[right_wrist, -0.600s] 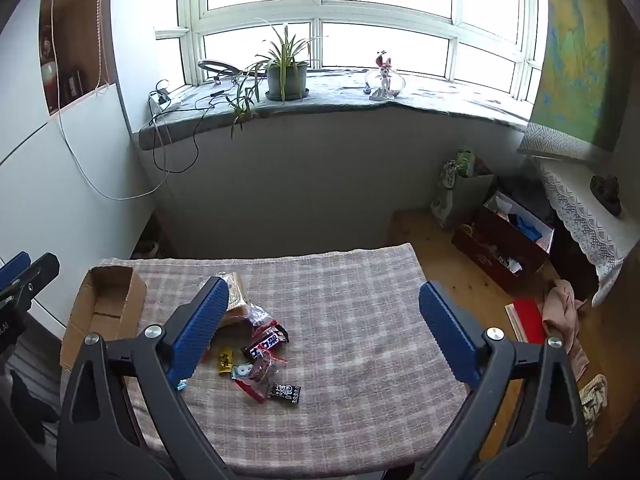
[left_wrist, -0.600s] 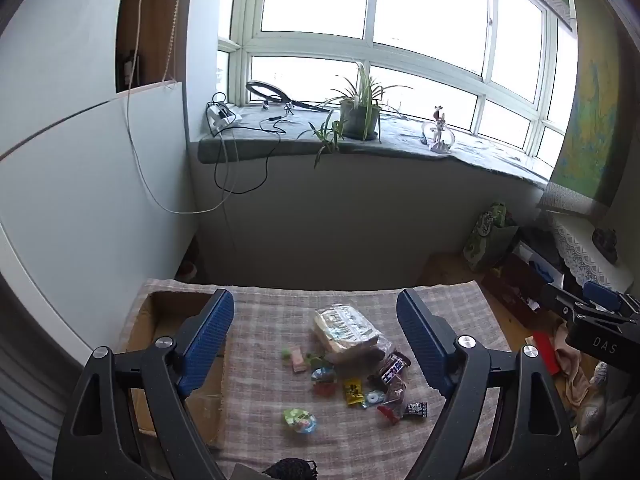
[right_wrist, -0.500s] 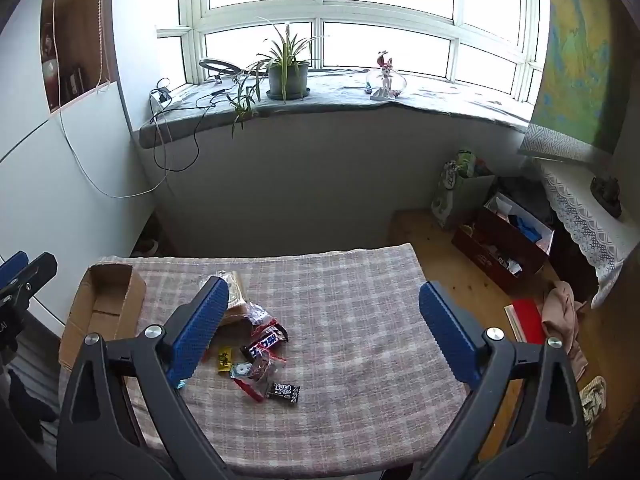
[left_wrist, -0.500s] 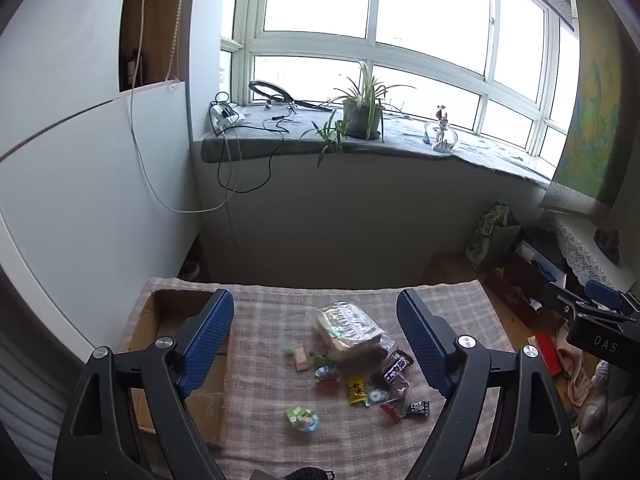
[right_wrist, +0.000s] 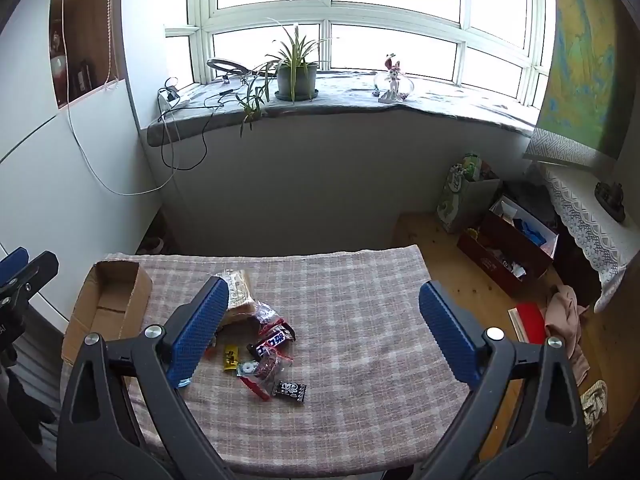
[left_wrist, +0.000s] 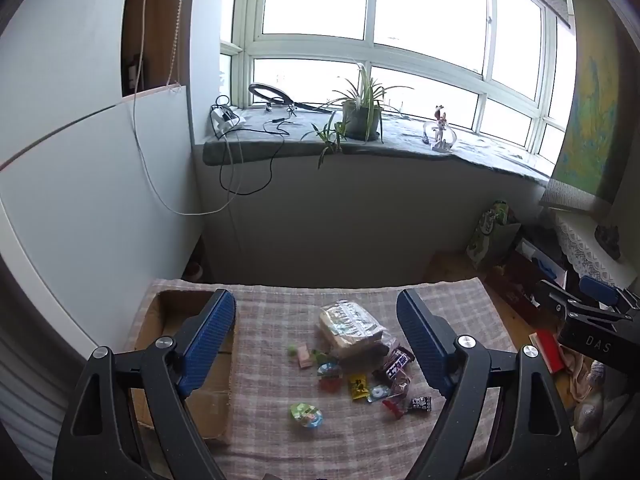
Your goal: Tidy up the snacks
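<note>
Sunlight from a big window falls on a surface (right_wrist: 360, 320) with a checked cloth. Snacks (left_wrist: 360, 372) lie in a small heap near its middle, and a cardboard box (left_wrist: 180, 344) sits at the left edge. Both grippers hang above, spread wide and holding nothing. The heap lies right between the left gripper's (left_wrist: 316, 320) fingers, but off by the left finger of the right gripper (right_wrist: 324, 316). So I think the left one is better placed to pick first.
</note>
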Motion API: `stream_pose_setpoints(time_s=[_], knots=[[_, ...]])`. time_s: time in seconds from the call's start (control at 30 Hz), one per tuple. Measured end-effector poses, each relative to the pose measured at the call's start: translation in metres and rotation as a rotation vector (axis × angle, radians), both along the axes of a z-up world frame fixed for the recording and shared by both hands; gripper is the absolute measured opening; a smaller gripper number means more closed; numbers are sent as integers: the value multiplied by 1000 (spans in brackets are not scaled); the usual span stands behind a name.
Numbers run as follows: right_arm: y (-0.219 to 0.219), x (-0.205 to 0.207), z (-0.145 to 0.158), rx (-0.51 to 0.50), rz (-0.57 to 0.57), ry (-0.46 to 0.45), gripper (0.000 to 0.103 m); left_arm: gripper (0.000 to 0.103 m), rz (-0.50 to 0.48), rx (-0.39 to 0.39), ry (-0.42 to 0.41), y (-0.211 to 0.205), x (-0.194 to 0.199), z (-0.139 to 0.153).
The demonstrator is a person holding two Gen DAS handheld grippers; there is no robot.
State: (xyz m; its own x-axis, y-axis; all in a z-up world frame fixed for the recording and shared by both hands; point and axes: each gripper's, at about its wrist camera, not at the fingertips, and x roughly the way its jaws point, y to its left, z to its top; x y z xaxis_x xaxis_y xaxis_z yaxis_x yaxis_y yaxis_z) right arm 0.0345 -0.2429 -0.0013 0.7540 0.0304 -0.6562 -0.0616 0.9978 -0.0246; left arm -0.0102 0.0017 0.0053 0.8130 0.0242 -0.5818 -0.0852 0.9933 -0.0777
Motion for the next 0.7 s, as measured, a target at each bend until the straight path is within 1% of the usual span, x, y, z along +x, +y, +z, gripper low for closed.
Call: stream_pose_setpoints(time_s=[0.3,0.5,0.7], knots=[[1,-2,-1,2,3,3,98,84,0,5,8,0,-4,-2],[1,-8,-10,10,12,19,98,84,4,19,15,-1,-8,-4],[0,-6,-8,20,16,22,98,84,18,30,15,0,-11,-4]])
